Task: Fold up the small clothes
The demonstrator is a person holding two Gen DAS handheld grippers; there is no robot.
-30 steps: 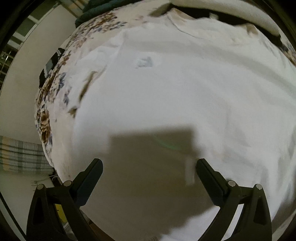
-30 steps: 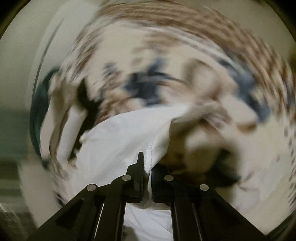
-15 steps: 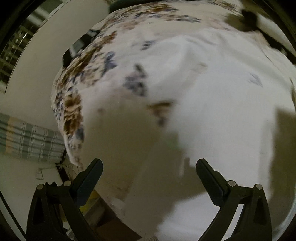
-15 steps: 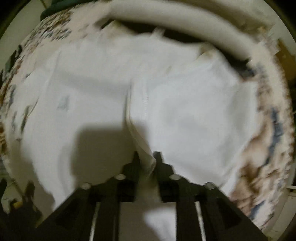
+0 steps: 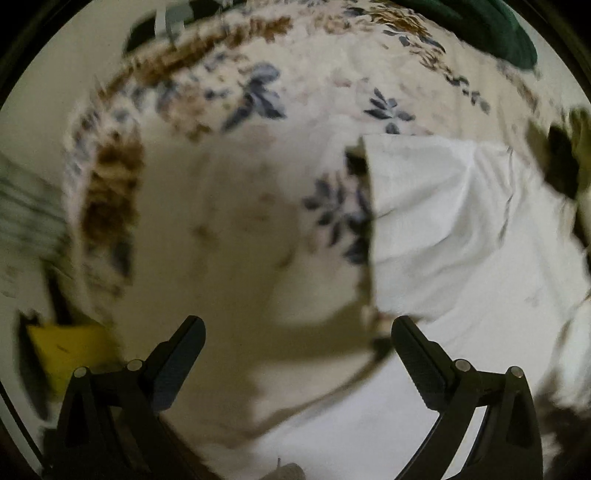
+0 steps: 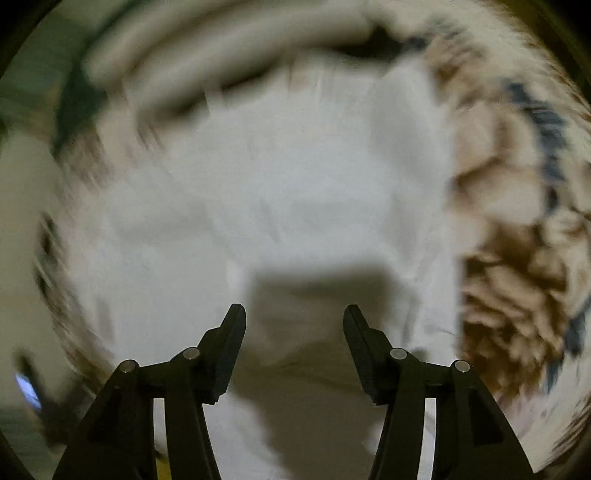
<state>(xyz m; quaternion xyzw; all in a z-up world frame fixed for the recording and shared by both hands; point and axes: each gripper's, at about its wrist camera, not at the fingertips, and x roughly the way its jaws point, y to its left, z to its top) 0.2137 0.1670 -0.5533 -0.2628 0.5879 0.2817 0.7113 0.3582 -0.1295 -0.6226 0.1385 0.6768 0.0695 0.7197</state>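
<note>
A white garment lies spread on a floral bedspread. In the left wrist view the same white garment lies to the right, with a straight left edge. My left gripper is open and empty, above the bedspread just left of the garment. My right gripper is open and empty, above the middle of the garment. Both views are blurred by motion.
A dark green cloth lies at the far edge of the bed. A yellow object shows below the bed's left edge. A pale roll of bedding lies behind the garment.
My right gripper has opened and let go of the white garment's edge. My left gripper has swung left, off the garment and over the floral bedspread.
</note>
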